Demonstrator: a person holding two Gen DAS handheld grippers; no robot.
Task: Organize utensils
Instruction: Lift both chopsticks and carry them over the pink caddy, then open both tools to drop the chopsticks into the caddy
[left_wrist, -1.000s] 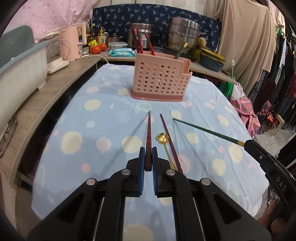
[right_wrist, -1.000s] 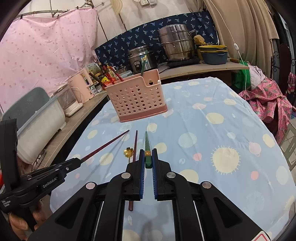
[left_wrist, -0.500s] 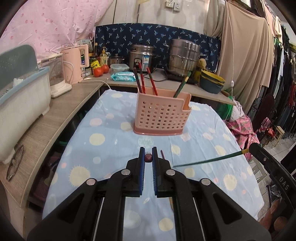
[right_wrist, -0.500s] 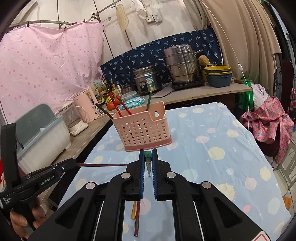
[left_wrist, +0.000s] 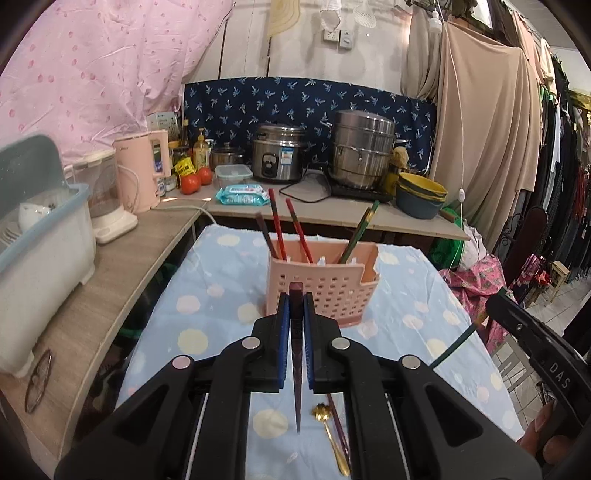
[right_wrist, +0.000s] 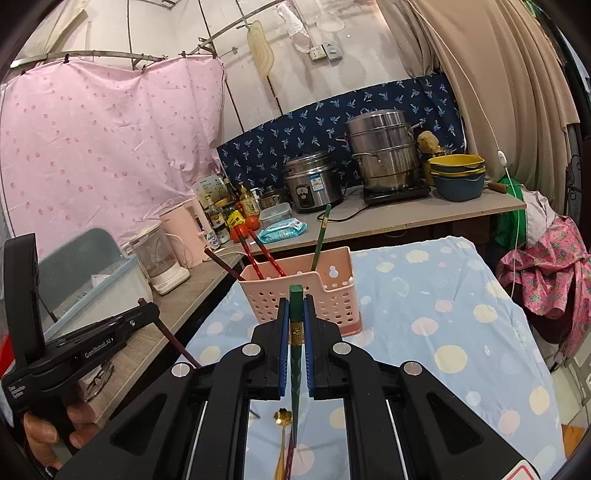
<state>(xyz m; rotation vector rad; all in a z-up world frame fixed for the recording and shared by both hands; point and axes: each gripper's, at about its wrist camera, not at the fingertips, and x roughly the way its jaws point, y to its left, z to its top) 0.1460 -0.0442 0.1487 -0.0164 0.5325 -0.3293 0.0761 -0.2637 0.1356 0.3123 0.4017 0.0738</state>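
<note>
Both grippers are up off the table, each clamped on one chopstick. The left gripper (left_wrist: 296, 299) has its blue pads pinched on a dark red chopstick (left_wrist: 296, 369), which hangs tip-down through the jaws in the lower middle of the left view. The right gripper (right_wrist: 296, 301) is squeezed onto a green chopstick (right_wrist: 295, 376) with a gold band, held the same way, butt end poking up above the pads.

The pink basket (left_wrist: 325, 291) sits centre frame on the blue spotted cloth (left_wrist: 207, 295), just past both sets of fingertips. It already holds a few red chopsticks (left_wrist: 277, 229) on its left side and green ones (left_wrist: 360, 232) on the right, all leaning.

Down on the cloth, bottom centre of the left view, there's a gold spoon (left_wrist: 332, 439) with a flower-shaped bowl, and one more dark chopstick (left_wrist: 338, 424) lying right beside it.

In the right view you can see the left gripper at lower left with the person's fingers (right_wrist: 44, 432) wrapped on its handle. Pots and a rice cooker (left_wrist: 279, 153) sit on the counter at the back.
</note>
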